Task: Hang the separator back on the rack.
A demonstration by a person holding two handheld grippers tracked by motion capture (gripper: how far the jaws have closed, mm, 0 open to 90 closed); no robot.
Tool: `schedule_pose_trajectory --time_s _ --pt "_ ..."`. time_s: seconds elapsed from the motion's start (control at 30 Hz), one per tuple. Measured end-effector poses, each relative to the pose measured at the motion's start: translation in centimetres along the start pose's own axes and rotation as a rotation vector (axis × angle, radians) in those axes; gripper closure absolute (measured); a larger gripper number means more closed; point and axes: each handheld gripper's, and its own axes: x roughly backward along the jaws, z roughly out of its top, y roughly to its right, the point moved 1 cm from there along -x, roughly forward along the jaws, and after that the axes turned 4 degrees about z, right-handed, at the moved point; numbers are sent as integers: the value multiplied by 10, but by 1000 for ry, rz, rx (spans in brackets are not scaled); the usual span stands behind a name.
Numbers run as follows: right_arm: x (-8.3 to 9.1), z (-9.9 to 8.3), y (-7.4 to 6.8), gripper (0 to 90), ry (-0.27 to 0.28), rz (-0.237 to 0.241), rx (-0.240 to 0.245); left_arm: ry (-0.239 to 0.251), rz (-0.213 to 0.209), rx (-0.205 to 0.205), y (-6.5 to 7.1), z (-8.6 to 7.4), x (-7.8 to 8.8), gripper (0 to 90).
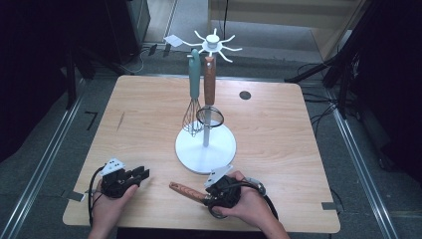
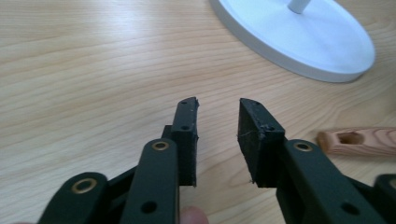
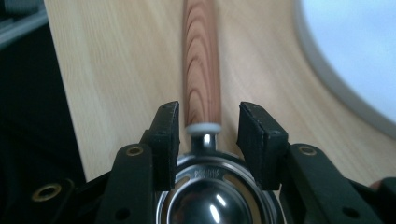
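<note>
Your right gripper [image 3: 208, 128] straddles the spoon [image 1: 188, 191] at the table's six o'clock, jaws spread, not pinching; lift now and it slips. Your left gripper [image 2: 217, 140] gapes empty.

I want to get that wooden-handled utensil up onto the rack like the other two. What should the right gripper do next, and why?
Probably close the right gripper on the utensil's neck. In the right gripper view its jaws stand either side of the neck, just behind the white collar, with gaps showing, so nothing is gripped yet. The utensil lies flat on the table near the rack's base; the left gripper is open and empty.
</note>
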Motion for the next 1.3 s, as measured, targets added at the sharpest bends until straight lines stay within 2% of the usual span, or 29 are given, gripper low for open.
schedule_pose_trajectory --time_s 0.07,0.17,0.43,0.53,0.6,0.7,0.9,1.03,1.17,1.2,1.27,1.3 --pt "-2 7 -1 579 -65 -7 27 -2 6 5 -4 0 1 641" --pt "-4 16 -2 574 -131 0 27 2 14 26 -10 0 3 629" --pt "-13 36 -5 621 -286 -25 67 0 49 3 -18 0 3 618" --pt "-16 42 -7 625 -346 -35 63 -2 48 3 -18 0 2 620" --pt "-19 45 -6 625 -368 -35 86 -1 46 6 -18 0 1 620" --pt "-22 48 -8 632 -413 -57 50 -2 49 5 -17 0 1 623" --pt "-28 52 -7 665 -451 -79 43 -2 51 5 -17 0 1 631" --pt "-29 54 -9 688 -473 -85 61 -4 53 5 -18 0 1 633" --pt "-31 55 -14 707 -496 -122 70 -2 56 8 -18 0 1 631" --pt "-32 55 -14 708 -492 -121 88 0 57 11 -18 0 1 624" --pt "-32 55 -15 710 -492 -123 82 7 61 14 -18 0 1 598" --pt "-32 55 -16 710 -496 -126 60 9 66 16 -19 0 2 573"
